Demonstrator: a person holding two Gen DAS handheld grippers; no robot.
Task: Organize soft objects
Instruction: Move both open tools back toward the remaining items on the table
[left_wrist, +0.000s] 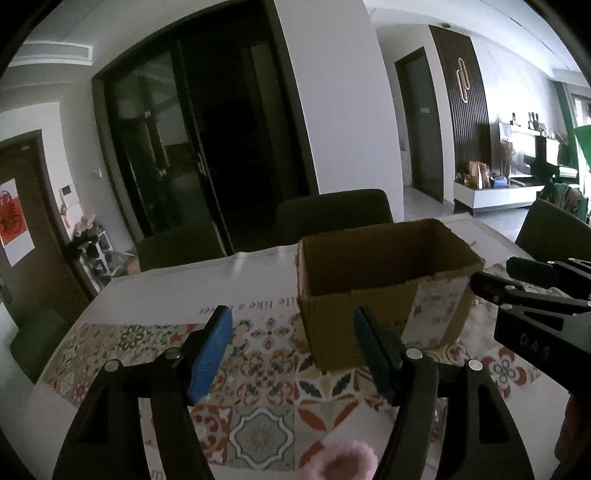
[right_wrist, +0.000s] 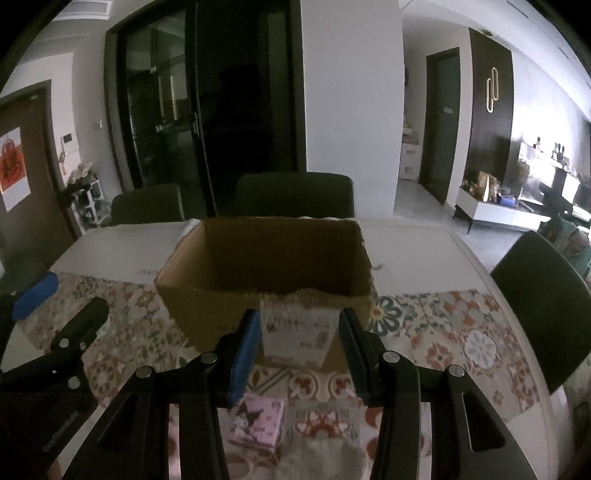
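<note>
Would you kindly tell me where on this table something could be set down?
Bare patterned tablecloth lies left of the open brown cardboard box, and more between the box and the dark chair. The near edge is crowded: pink fluffy object, pink printed packet, both open grippers.

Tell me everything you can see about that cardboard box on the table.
The cardboard box is plain brown corrugated card, open at the top, with its dim inside showing nothing. A pale printed label covers part of its near wall, whose top edge looks ragged. It stands upright on the patterned tablecloth, beyond both open grippers, neither touching it.
</note>
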